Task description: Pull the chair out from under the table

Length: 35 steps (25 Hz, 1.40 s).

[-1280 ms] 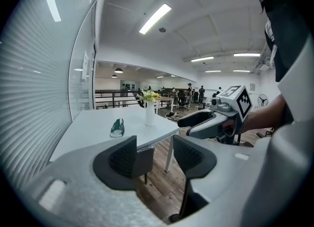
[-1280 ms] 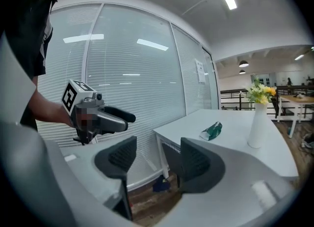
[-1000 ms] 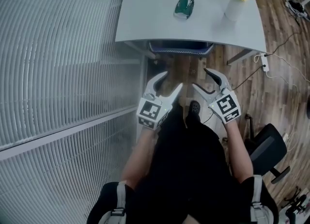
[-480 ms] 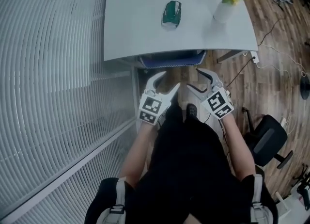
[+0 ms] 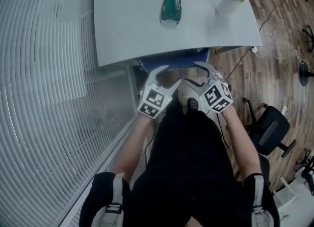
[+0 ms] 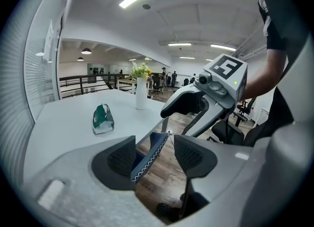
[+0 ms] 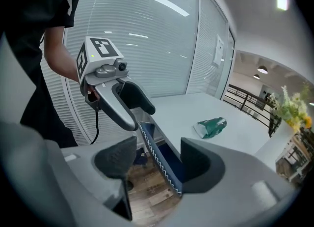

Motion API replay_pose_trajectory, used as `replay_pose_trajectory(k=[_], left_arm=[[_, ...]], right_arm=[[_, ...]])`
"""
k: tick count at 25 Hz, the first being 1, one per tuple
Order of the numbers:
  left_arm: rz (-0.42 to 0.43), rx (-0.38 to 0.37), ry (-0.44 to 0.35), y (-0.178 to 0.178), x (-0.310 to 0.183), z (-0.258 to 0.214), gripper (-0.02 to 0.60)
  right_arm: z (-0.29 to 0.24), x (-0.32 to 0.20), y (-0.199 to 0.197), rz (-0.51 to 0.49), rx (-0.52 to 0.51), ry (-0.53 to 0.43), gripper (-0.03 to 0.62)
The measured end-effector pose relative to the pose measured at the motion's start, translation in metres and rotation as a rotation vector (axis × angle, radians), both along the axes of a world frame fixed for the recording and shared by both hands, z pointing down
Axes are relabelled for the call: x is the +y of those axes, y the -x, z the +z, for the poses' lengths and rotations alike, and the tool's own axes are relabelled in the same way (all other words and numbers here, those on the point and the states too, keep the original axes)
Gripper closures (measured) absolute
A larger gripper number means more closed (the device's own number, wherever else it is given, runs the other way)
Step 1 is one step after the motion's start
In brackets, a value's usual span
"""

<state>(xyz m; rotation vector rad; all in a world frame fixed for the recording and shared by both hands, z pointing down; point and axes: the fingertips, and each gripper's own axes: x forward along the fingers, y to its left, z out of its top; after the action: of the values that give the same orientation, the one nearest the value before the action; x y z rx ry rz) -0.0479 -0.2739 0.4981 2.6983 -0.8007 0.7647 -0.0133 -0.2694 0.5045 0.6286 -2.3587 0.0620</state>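
Under the near edge of the white table (image 5: 132, 29): found the chair (image 5: 172, 62) tucked well in, with only the blue top edge of its backrest showing past the tabletop. Noted white zigzag stitching along that edge in both gripper views. Observed the left gripper (image 5: 168, 77) and the right gripper (image 5: 194, 74) side by side, just short of that edge.

Confirmed from the left gripper view: jaws spread wide, gripping nothing, with the stitched edge lying in the gap, nearer the left-hand pad; contact not determinable. Confirmed likewise from the right gripper view: jaws wide apart, nothing clamped, with the same edge running through the gap toward the right-hand pad.

Judged the step in hand to be seating both grippers on the backrest; pull not yet begun.

Recommend pushing each gripper further on, to bring the edge deep between the pads, then closing firmly on both sides. Consider spreading the two holds further apart along the backrest for an even draw. Recommend pulling straight back, level and at equal pace, to avoid skewing the chair under the table. Advise stepping back to make room.

Recorded on the tabletop a green pouch (image 5: 171, 9) and a white vase of flowers (image 5: 229, 1); avoid knocking the table's underside, to spare the vase.
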Motion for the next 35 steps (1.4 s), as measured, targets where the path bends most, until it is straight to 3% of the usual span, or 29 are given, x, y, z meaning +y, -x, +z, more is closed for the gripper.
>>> replay_pose_trajectory(k=[8, 26, 35], left_arm=[[0.134, -0.113, 0.005, -0.002, -0.012, 0.038, 0.342], [0.323, -0.341, -0.008, 0.012, -0.025, 0.123, 0.341], [0.352, -0.376, -0.011, 0.002, -0.031, 0.143, 0.341]], right_arm=[[0.037, -0.010, 0.010, -0.060, 0.104, 0.030, 0.322], [0.127, -0.029, 0.018, -0.175, 0.276, 0.078, 0.323], [0.145, -0.036, 0.016, -0.191, 0.333, 0.088, 0.324]])
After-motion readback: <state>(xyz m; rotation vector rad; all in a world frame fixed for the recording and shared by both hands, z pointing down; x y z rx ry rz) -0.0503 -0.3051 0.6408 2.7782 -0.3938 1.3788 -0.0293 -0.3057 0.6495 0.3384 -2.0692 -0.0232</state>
